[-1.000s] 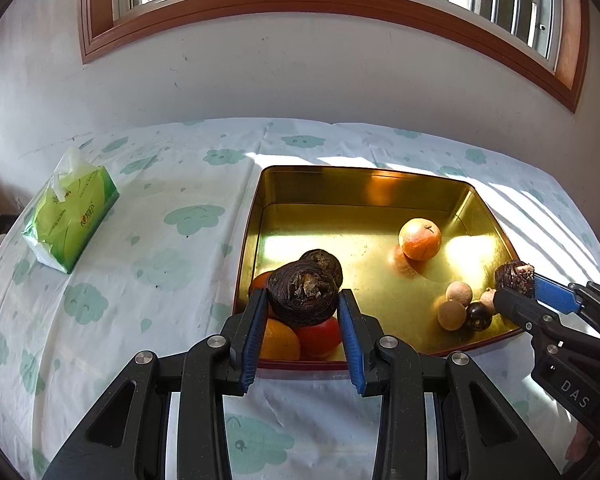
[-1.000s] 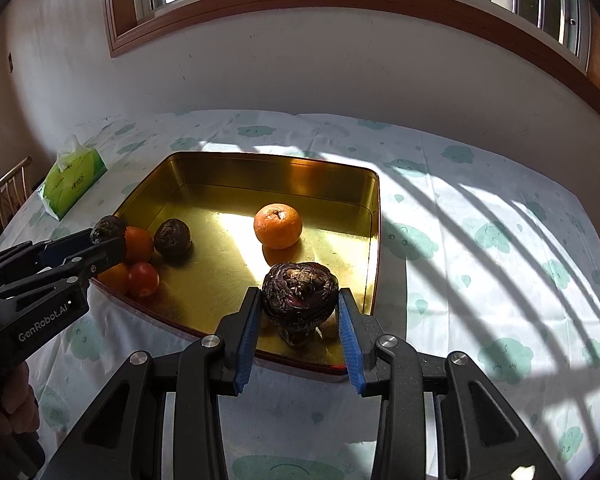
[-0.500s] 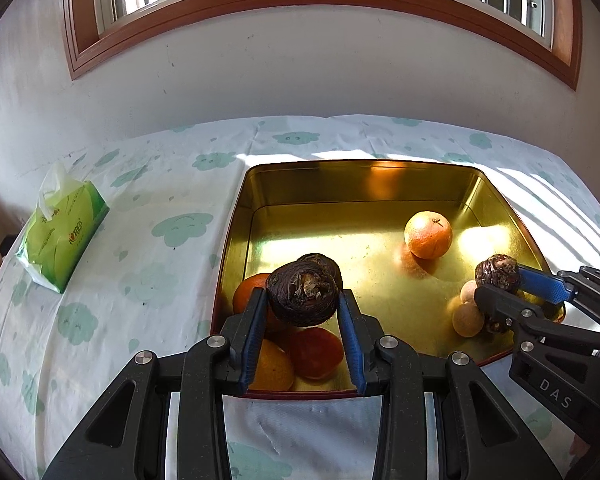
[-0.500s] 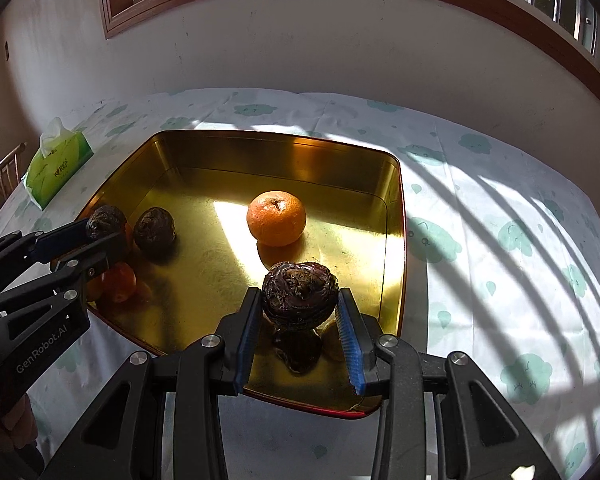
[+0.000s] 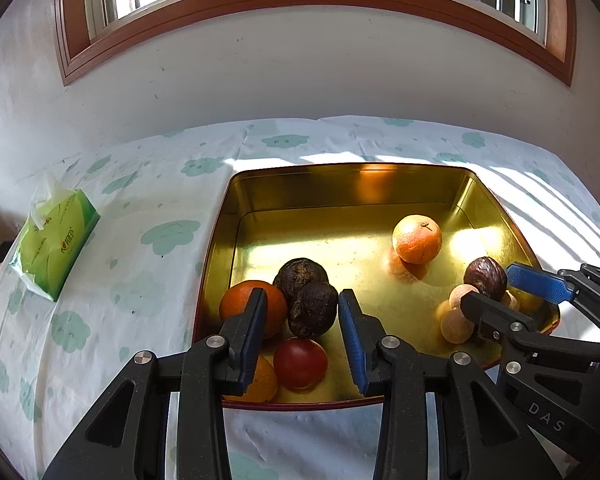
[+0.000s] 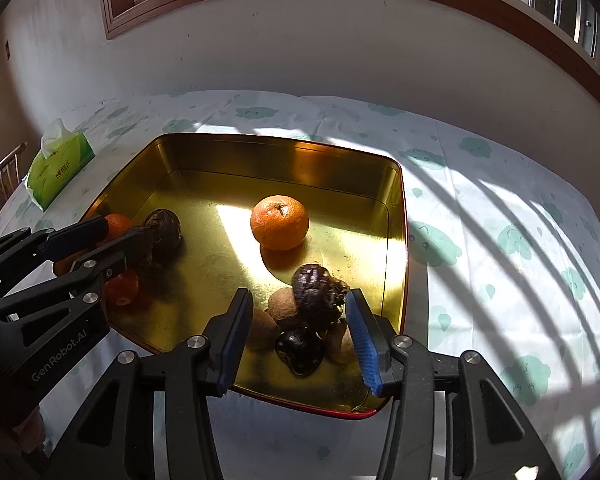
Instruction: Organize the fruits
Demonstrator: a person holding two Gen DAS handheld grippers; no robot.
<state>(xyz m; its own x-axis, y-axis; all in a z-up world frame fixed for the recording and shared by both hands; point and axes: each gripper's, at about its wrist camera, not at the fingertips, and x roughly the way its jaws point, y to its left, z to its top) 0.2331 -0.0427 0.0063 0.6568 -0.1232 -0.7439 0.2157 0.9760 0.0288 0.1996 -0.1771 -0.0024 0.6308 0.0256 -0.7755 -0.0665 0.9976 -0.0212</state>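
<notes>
A gold metal tray [image 5: 420, 172] sits on the counter [image 5: 140, 248], which is covered with a white cloth printed with pale green clouds. Sunlight falls in stripes across the cloth and into the tray.

The left tongs [image 5: 302, 320] are spread apart over the tray's near left corner. A dark wrinkled fruit [image 5: 314, 308] lies between the blades with a gap on each side, leaning against a second dark wrinkled fruit [image 5: 300, 276] just behind it. Beside them are an orange [image 5: 240, 304], a red fruit [image 5: 300, 362] and another orange [image 5: 266, 380] partly hidden under the left blade.

The right tongs [image 6: 298, 326] are also released, over the tray's near right corner. Between their blades a third dark wrinkled fruit [image 6: 316, 292] rests on a small pile: a few pale tan round fruits [image 6: 282, 306] and a shiny black one [image 6: 300, 350]. It lies close to the right blade, though I cannot tell whether they touch.

A lone tangerine [image 6: 279, 222] sits apart in the middle of the tray. A green tissue pack [image 5: 54, 246] lies on the counter, well left of the tray.
</notes>
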